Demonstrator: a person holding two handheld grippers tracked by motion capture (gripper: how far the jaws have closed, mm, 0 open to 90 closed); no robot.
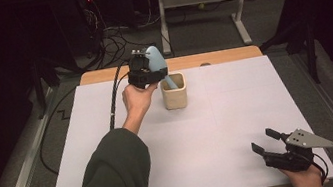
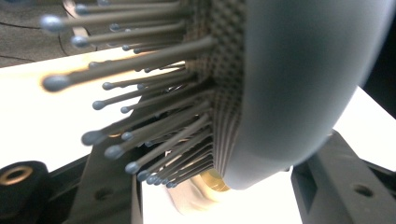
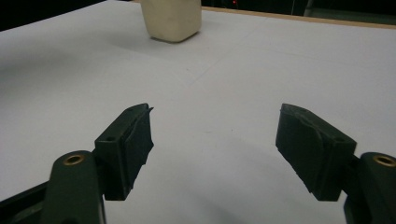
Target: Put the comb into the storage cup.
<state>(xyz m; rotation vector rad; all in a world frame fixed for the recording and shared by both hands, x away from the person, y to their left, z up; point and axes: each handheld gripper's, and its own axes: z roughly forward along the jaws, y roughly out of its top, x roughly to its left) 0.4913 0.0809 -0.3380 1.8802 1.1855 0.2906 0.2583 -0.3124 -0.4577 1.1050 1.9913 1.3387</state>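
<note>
A light blue hairbrush (image 1: 156,59) stands tilted, its handle end down in a cream square cup (image 1: 175,92) at the far middle of the white table (image 1: 220,125). My left gripper (image 1: 145,72) is shut on the brush head from the left. In the left gripper view the brush's rounded back (image 2: 303,79) and its ball-tipped bristles (image 2: 140,116) sit between the jaws, with the cup (image 2: 205,191) below. My right gripper (image 1: 263,140) rests open at the near right of the table. Its jaws (image 3: 215,140) hold nothing, and the cup (image 3: 172,18) stands far ahead of them.
The left gripper's black cable (image 1: 115,101) trails over the table's left part. A wooden table edge (image 1: 219,56) runs along the far side. Beyond it are a desk frame (image 1: 238,16) and loose cables (image 1: 115,38) on the floor.
</note>
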